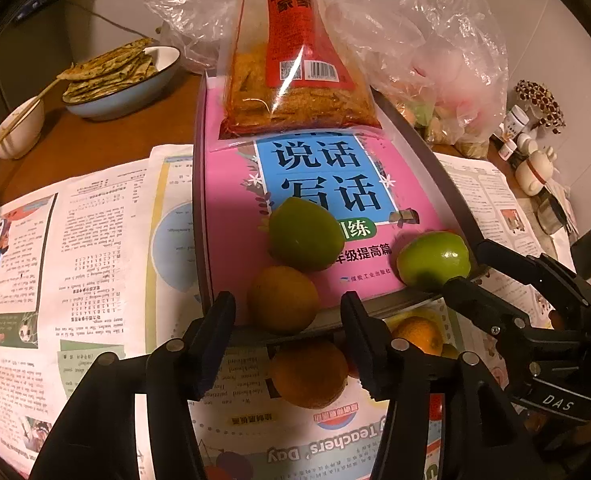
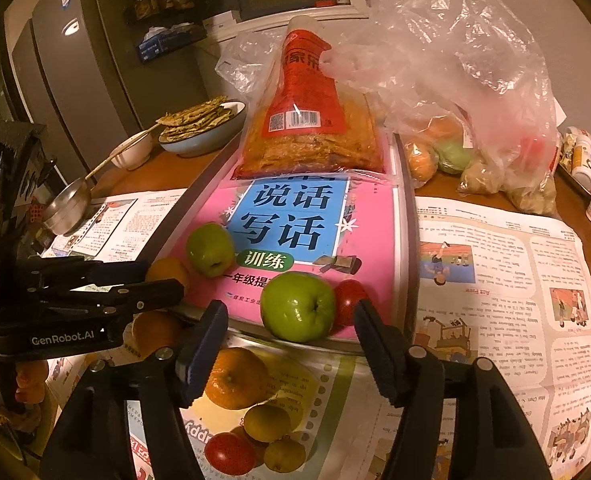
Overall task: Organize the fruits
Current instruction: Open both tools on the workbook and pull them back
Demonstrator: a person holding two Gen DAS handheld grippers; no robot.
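- Two green apples lie on the pink book: one at lower centre, between the released right tool's fingers.
- The left tool, also released, frames an orange at the book's edge.
- Only the right view shows a red fruit.

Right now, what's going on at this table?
A person holds two grippers over fruit lying on a pink book in a tray. The left gripper stands open around an orange; the right gripper stands open around a green apple. Neither fruit is gripped. More fruit waits on the newspaper below.
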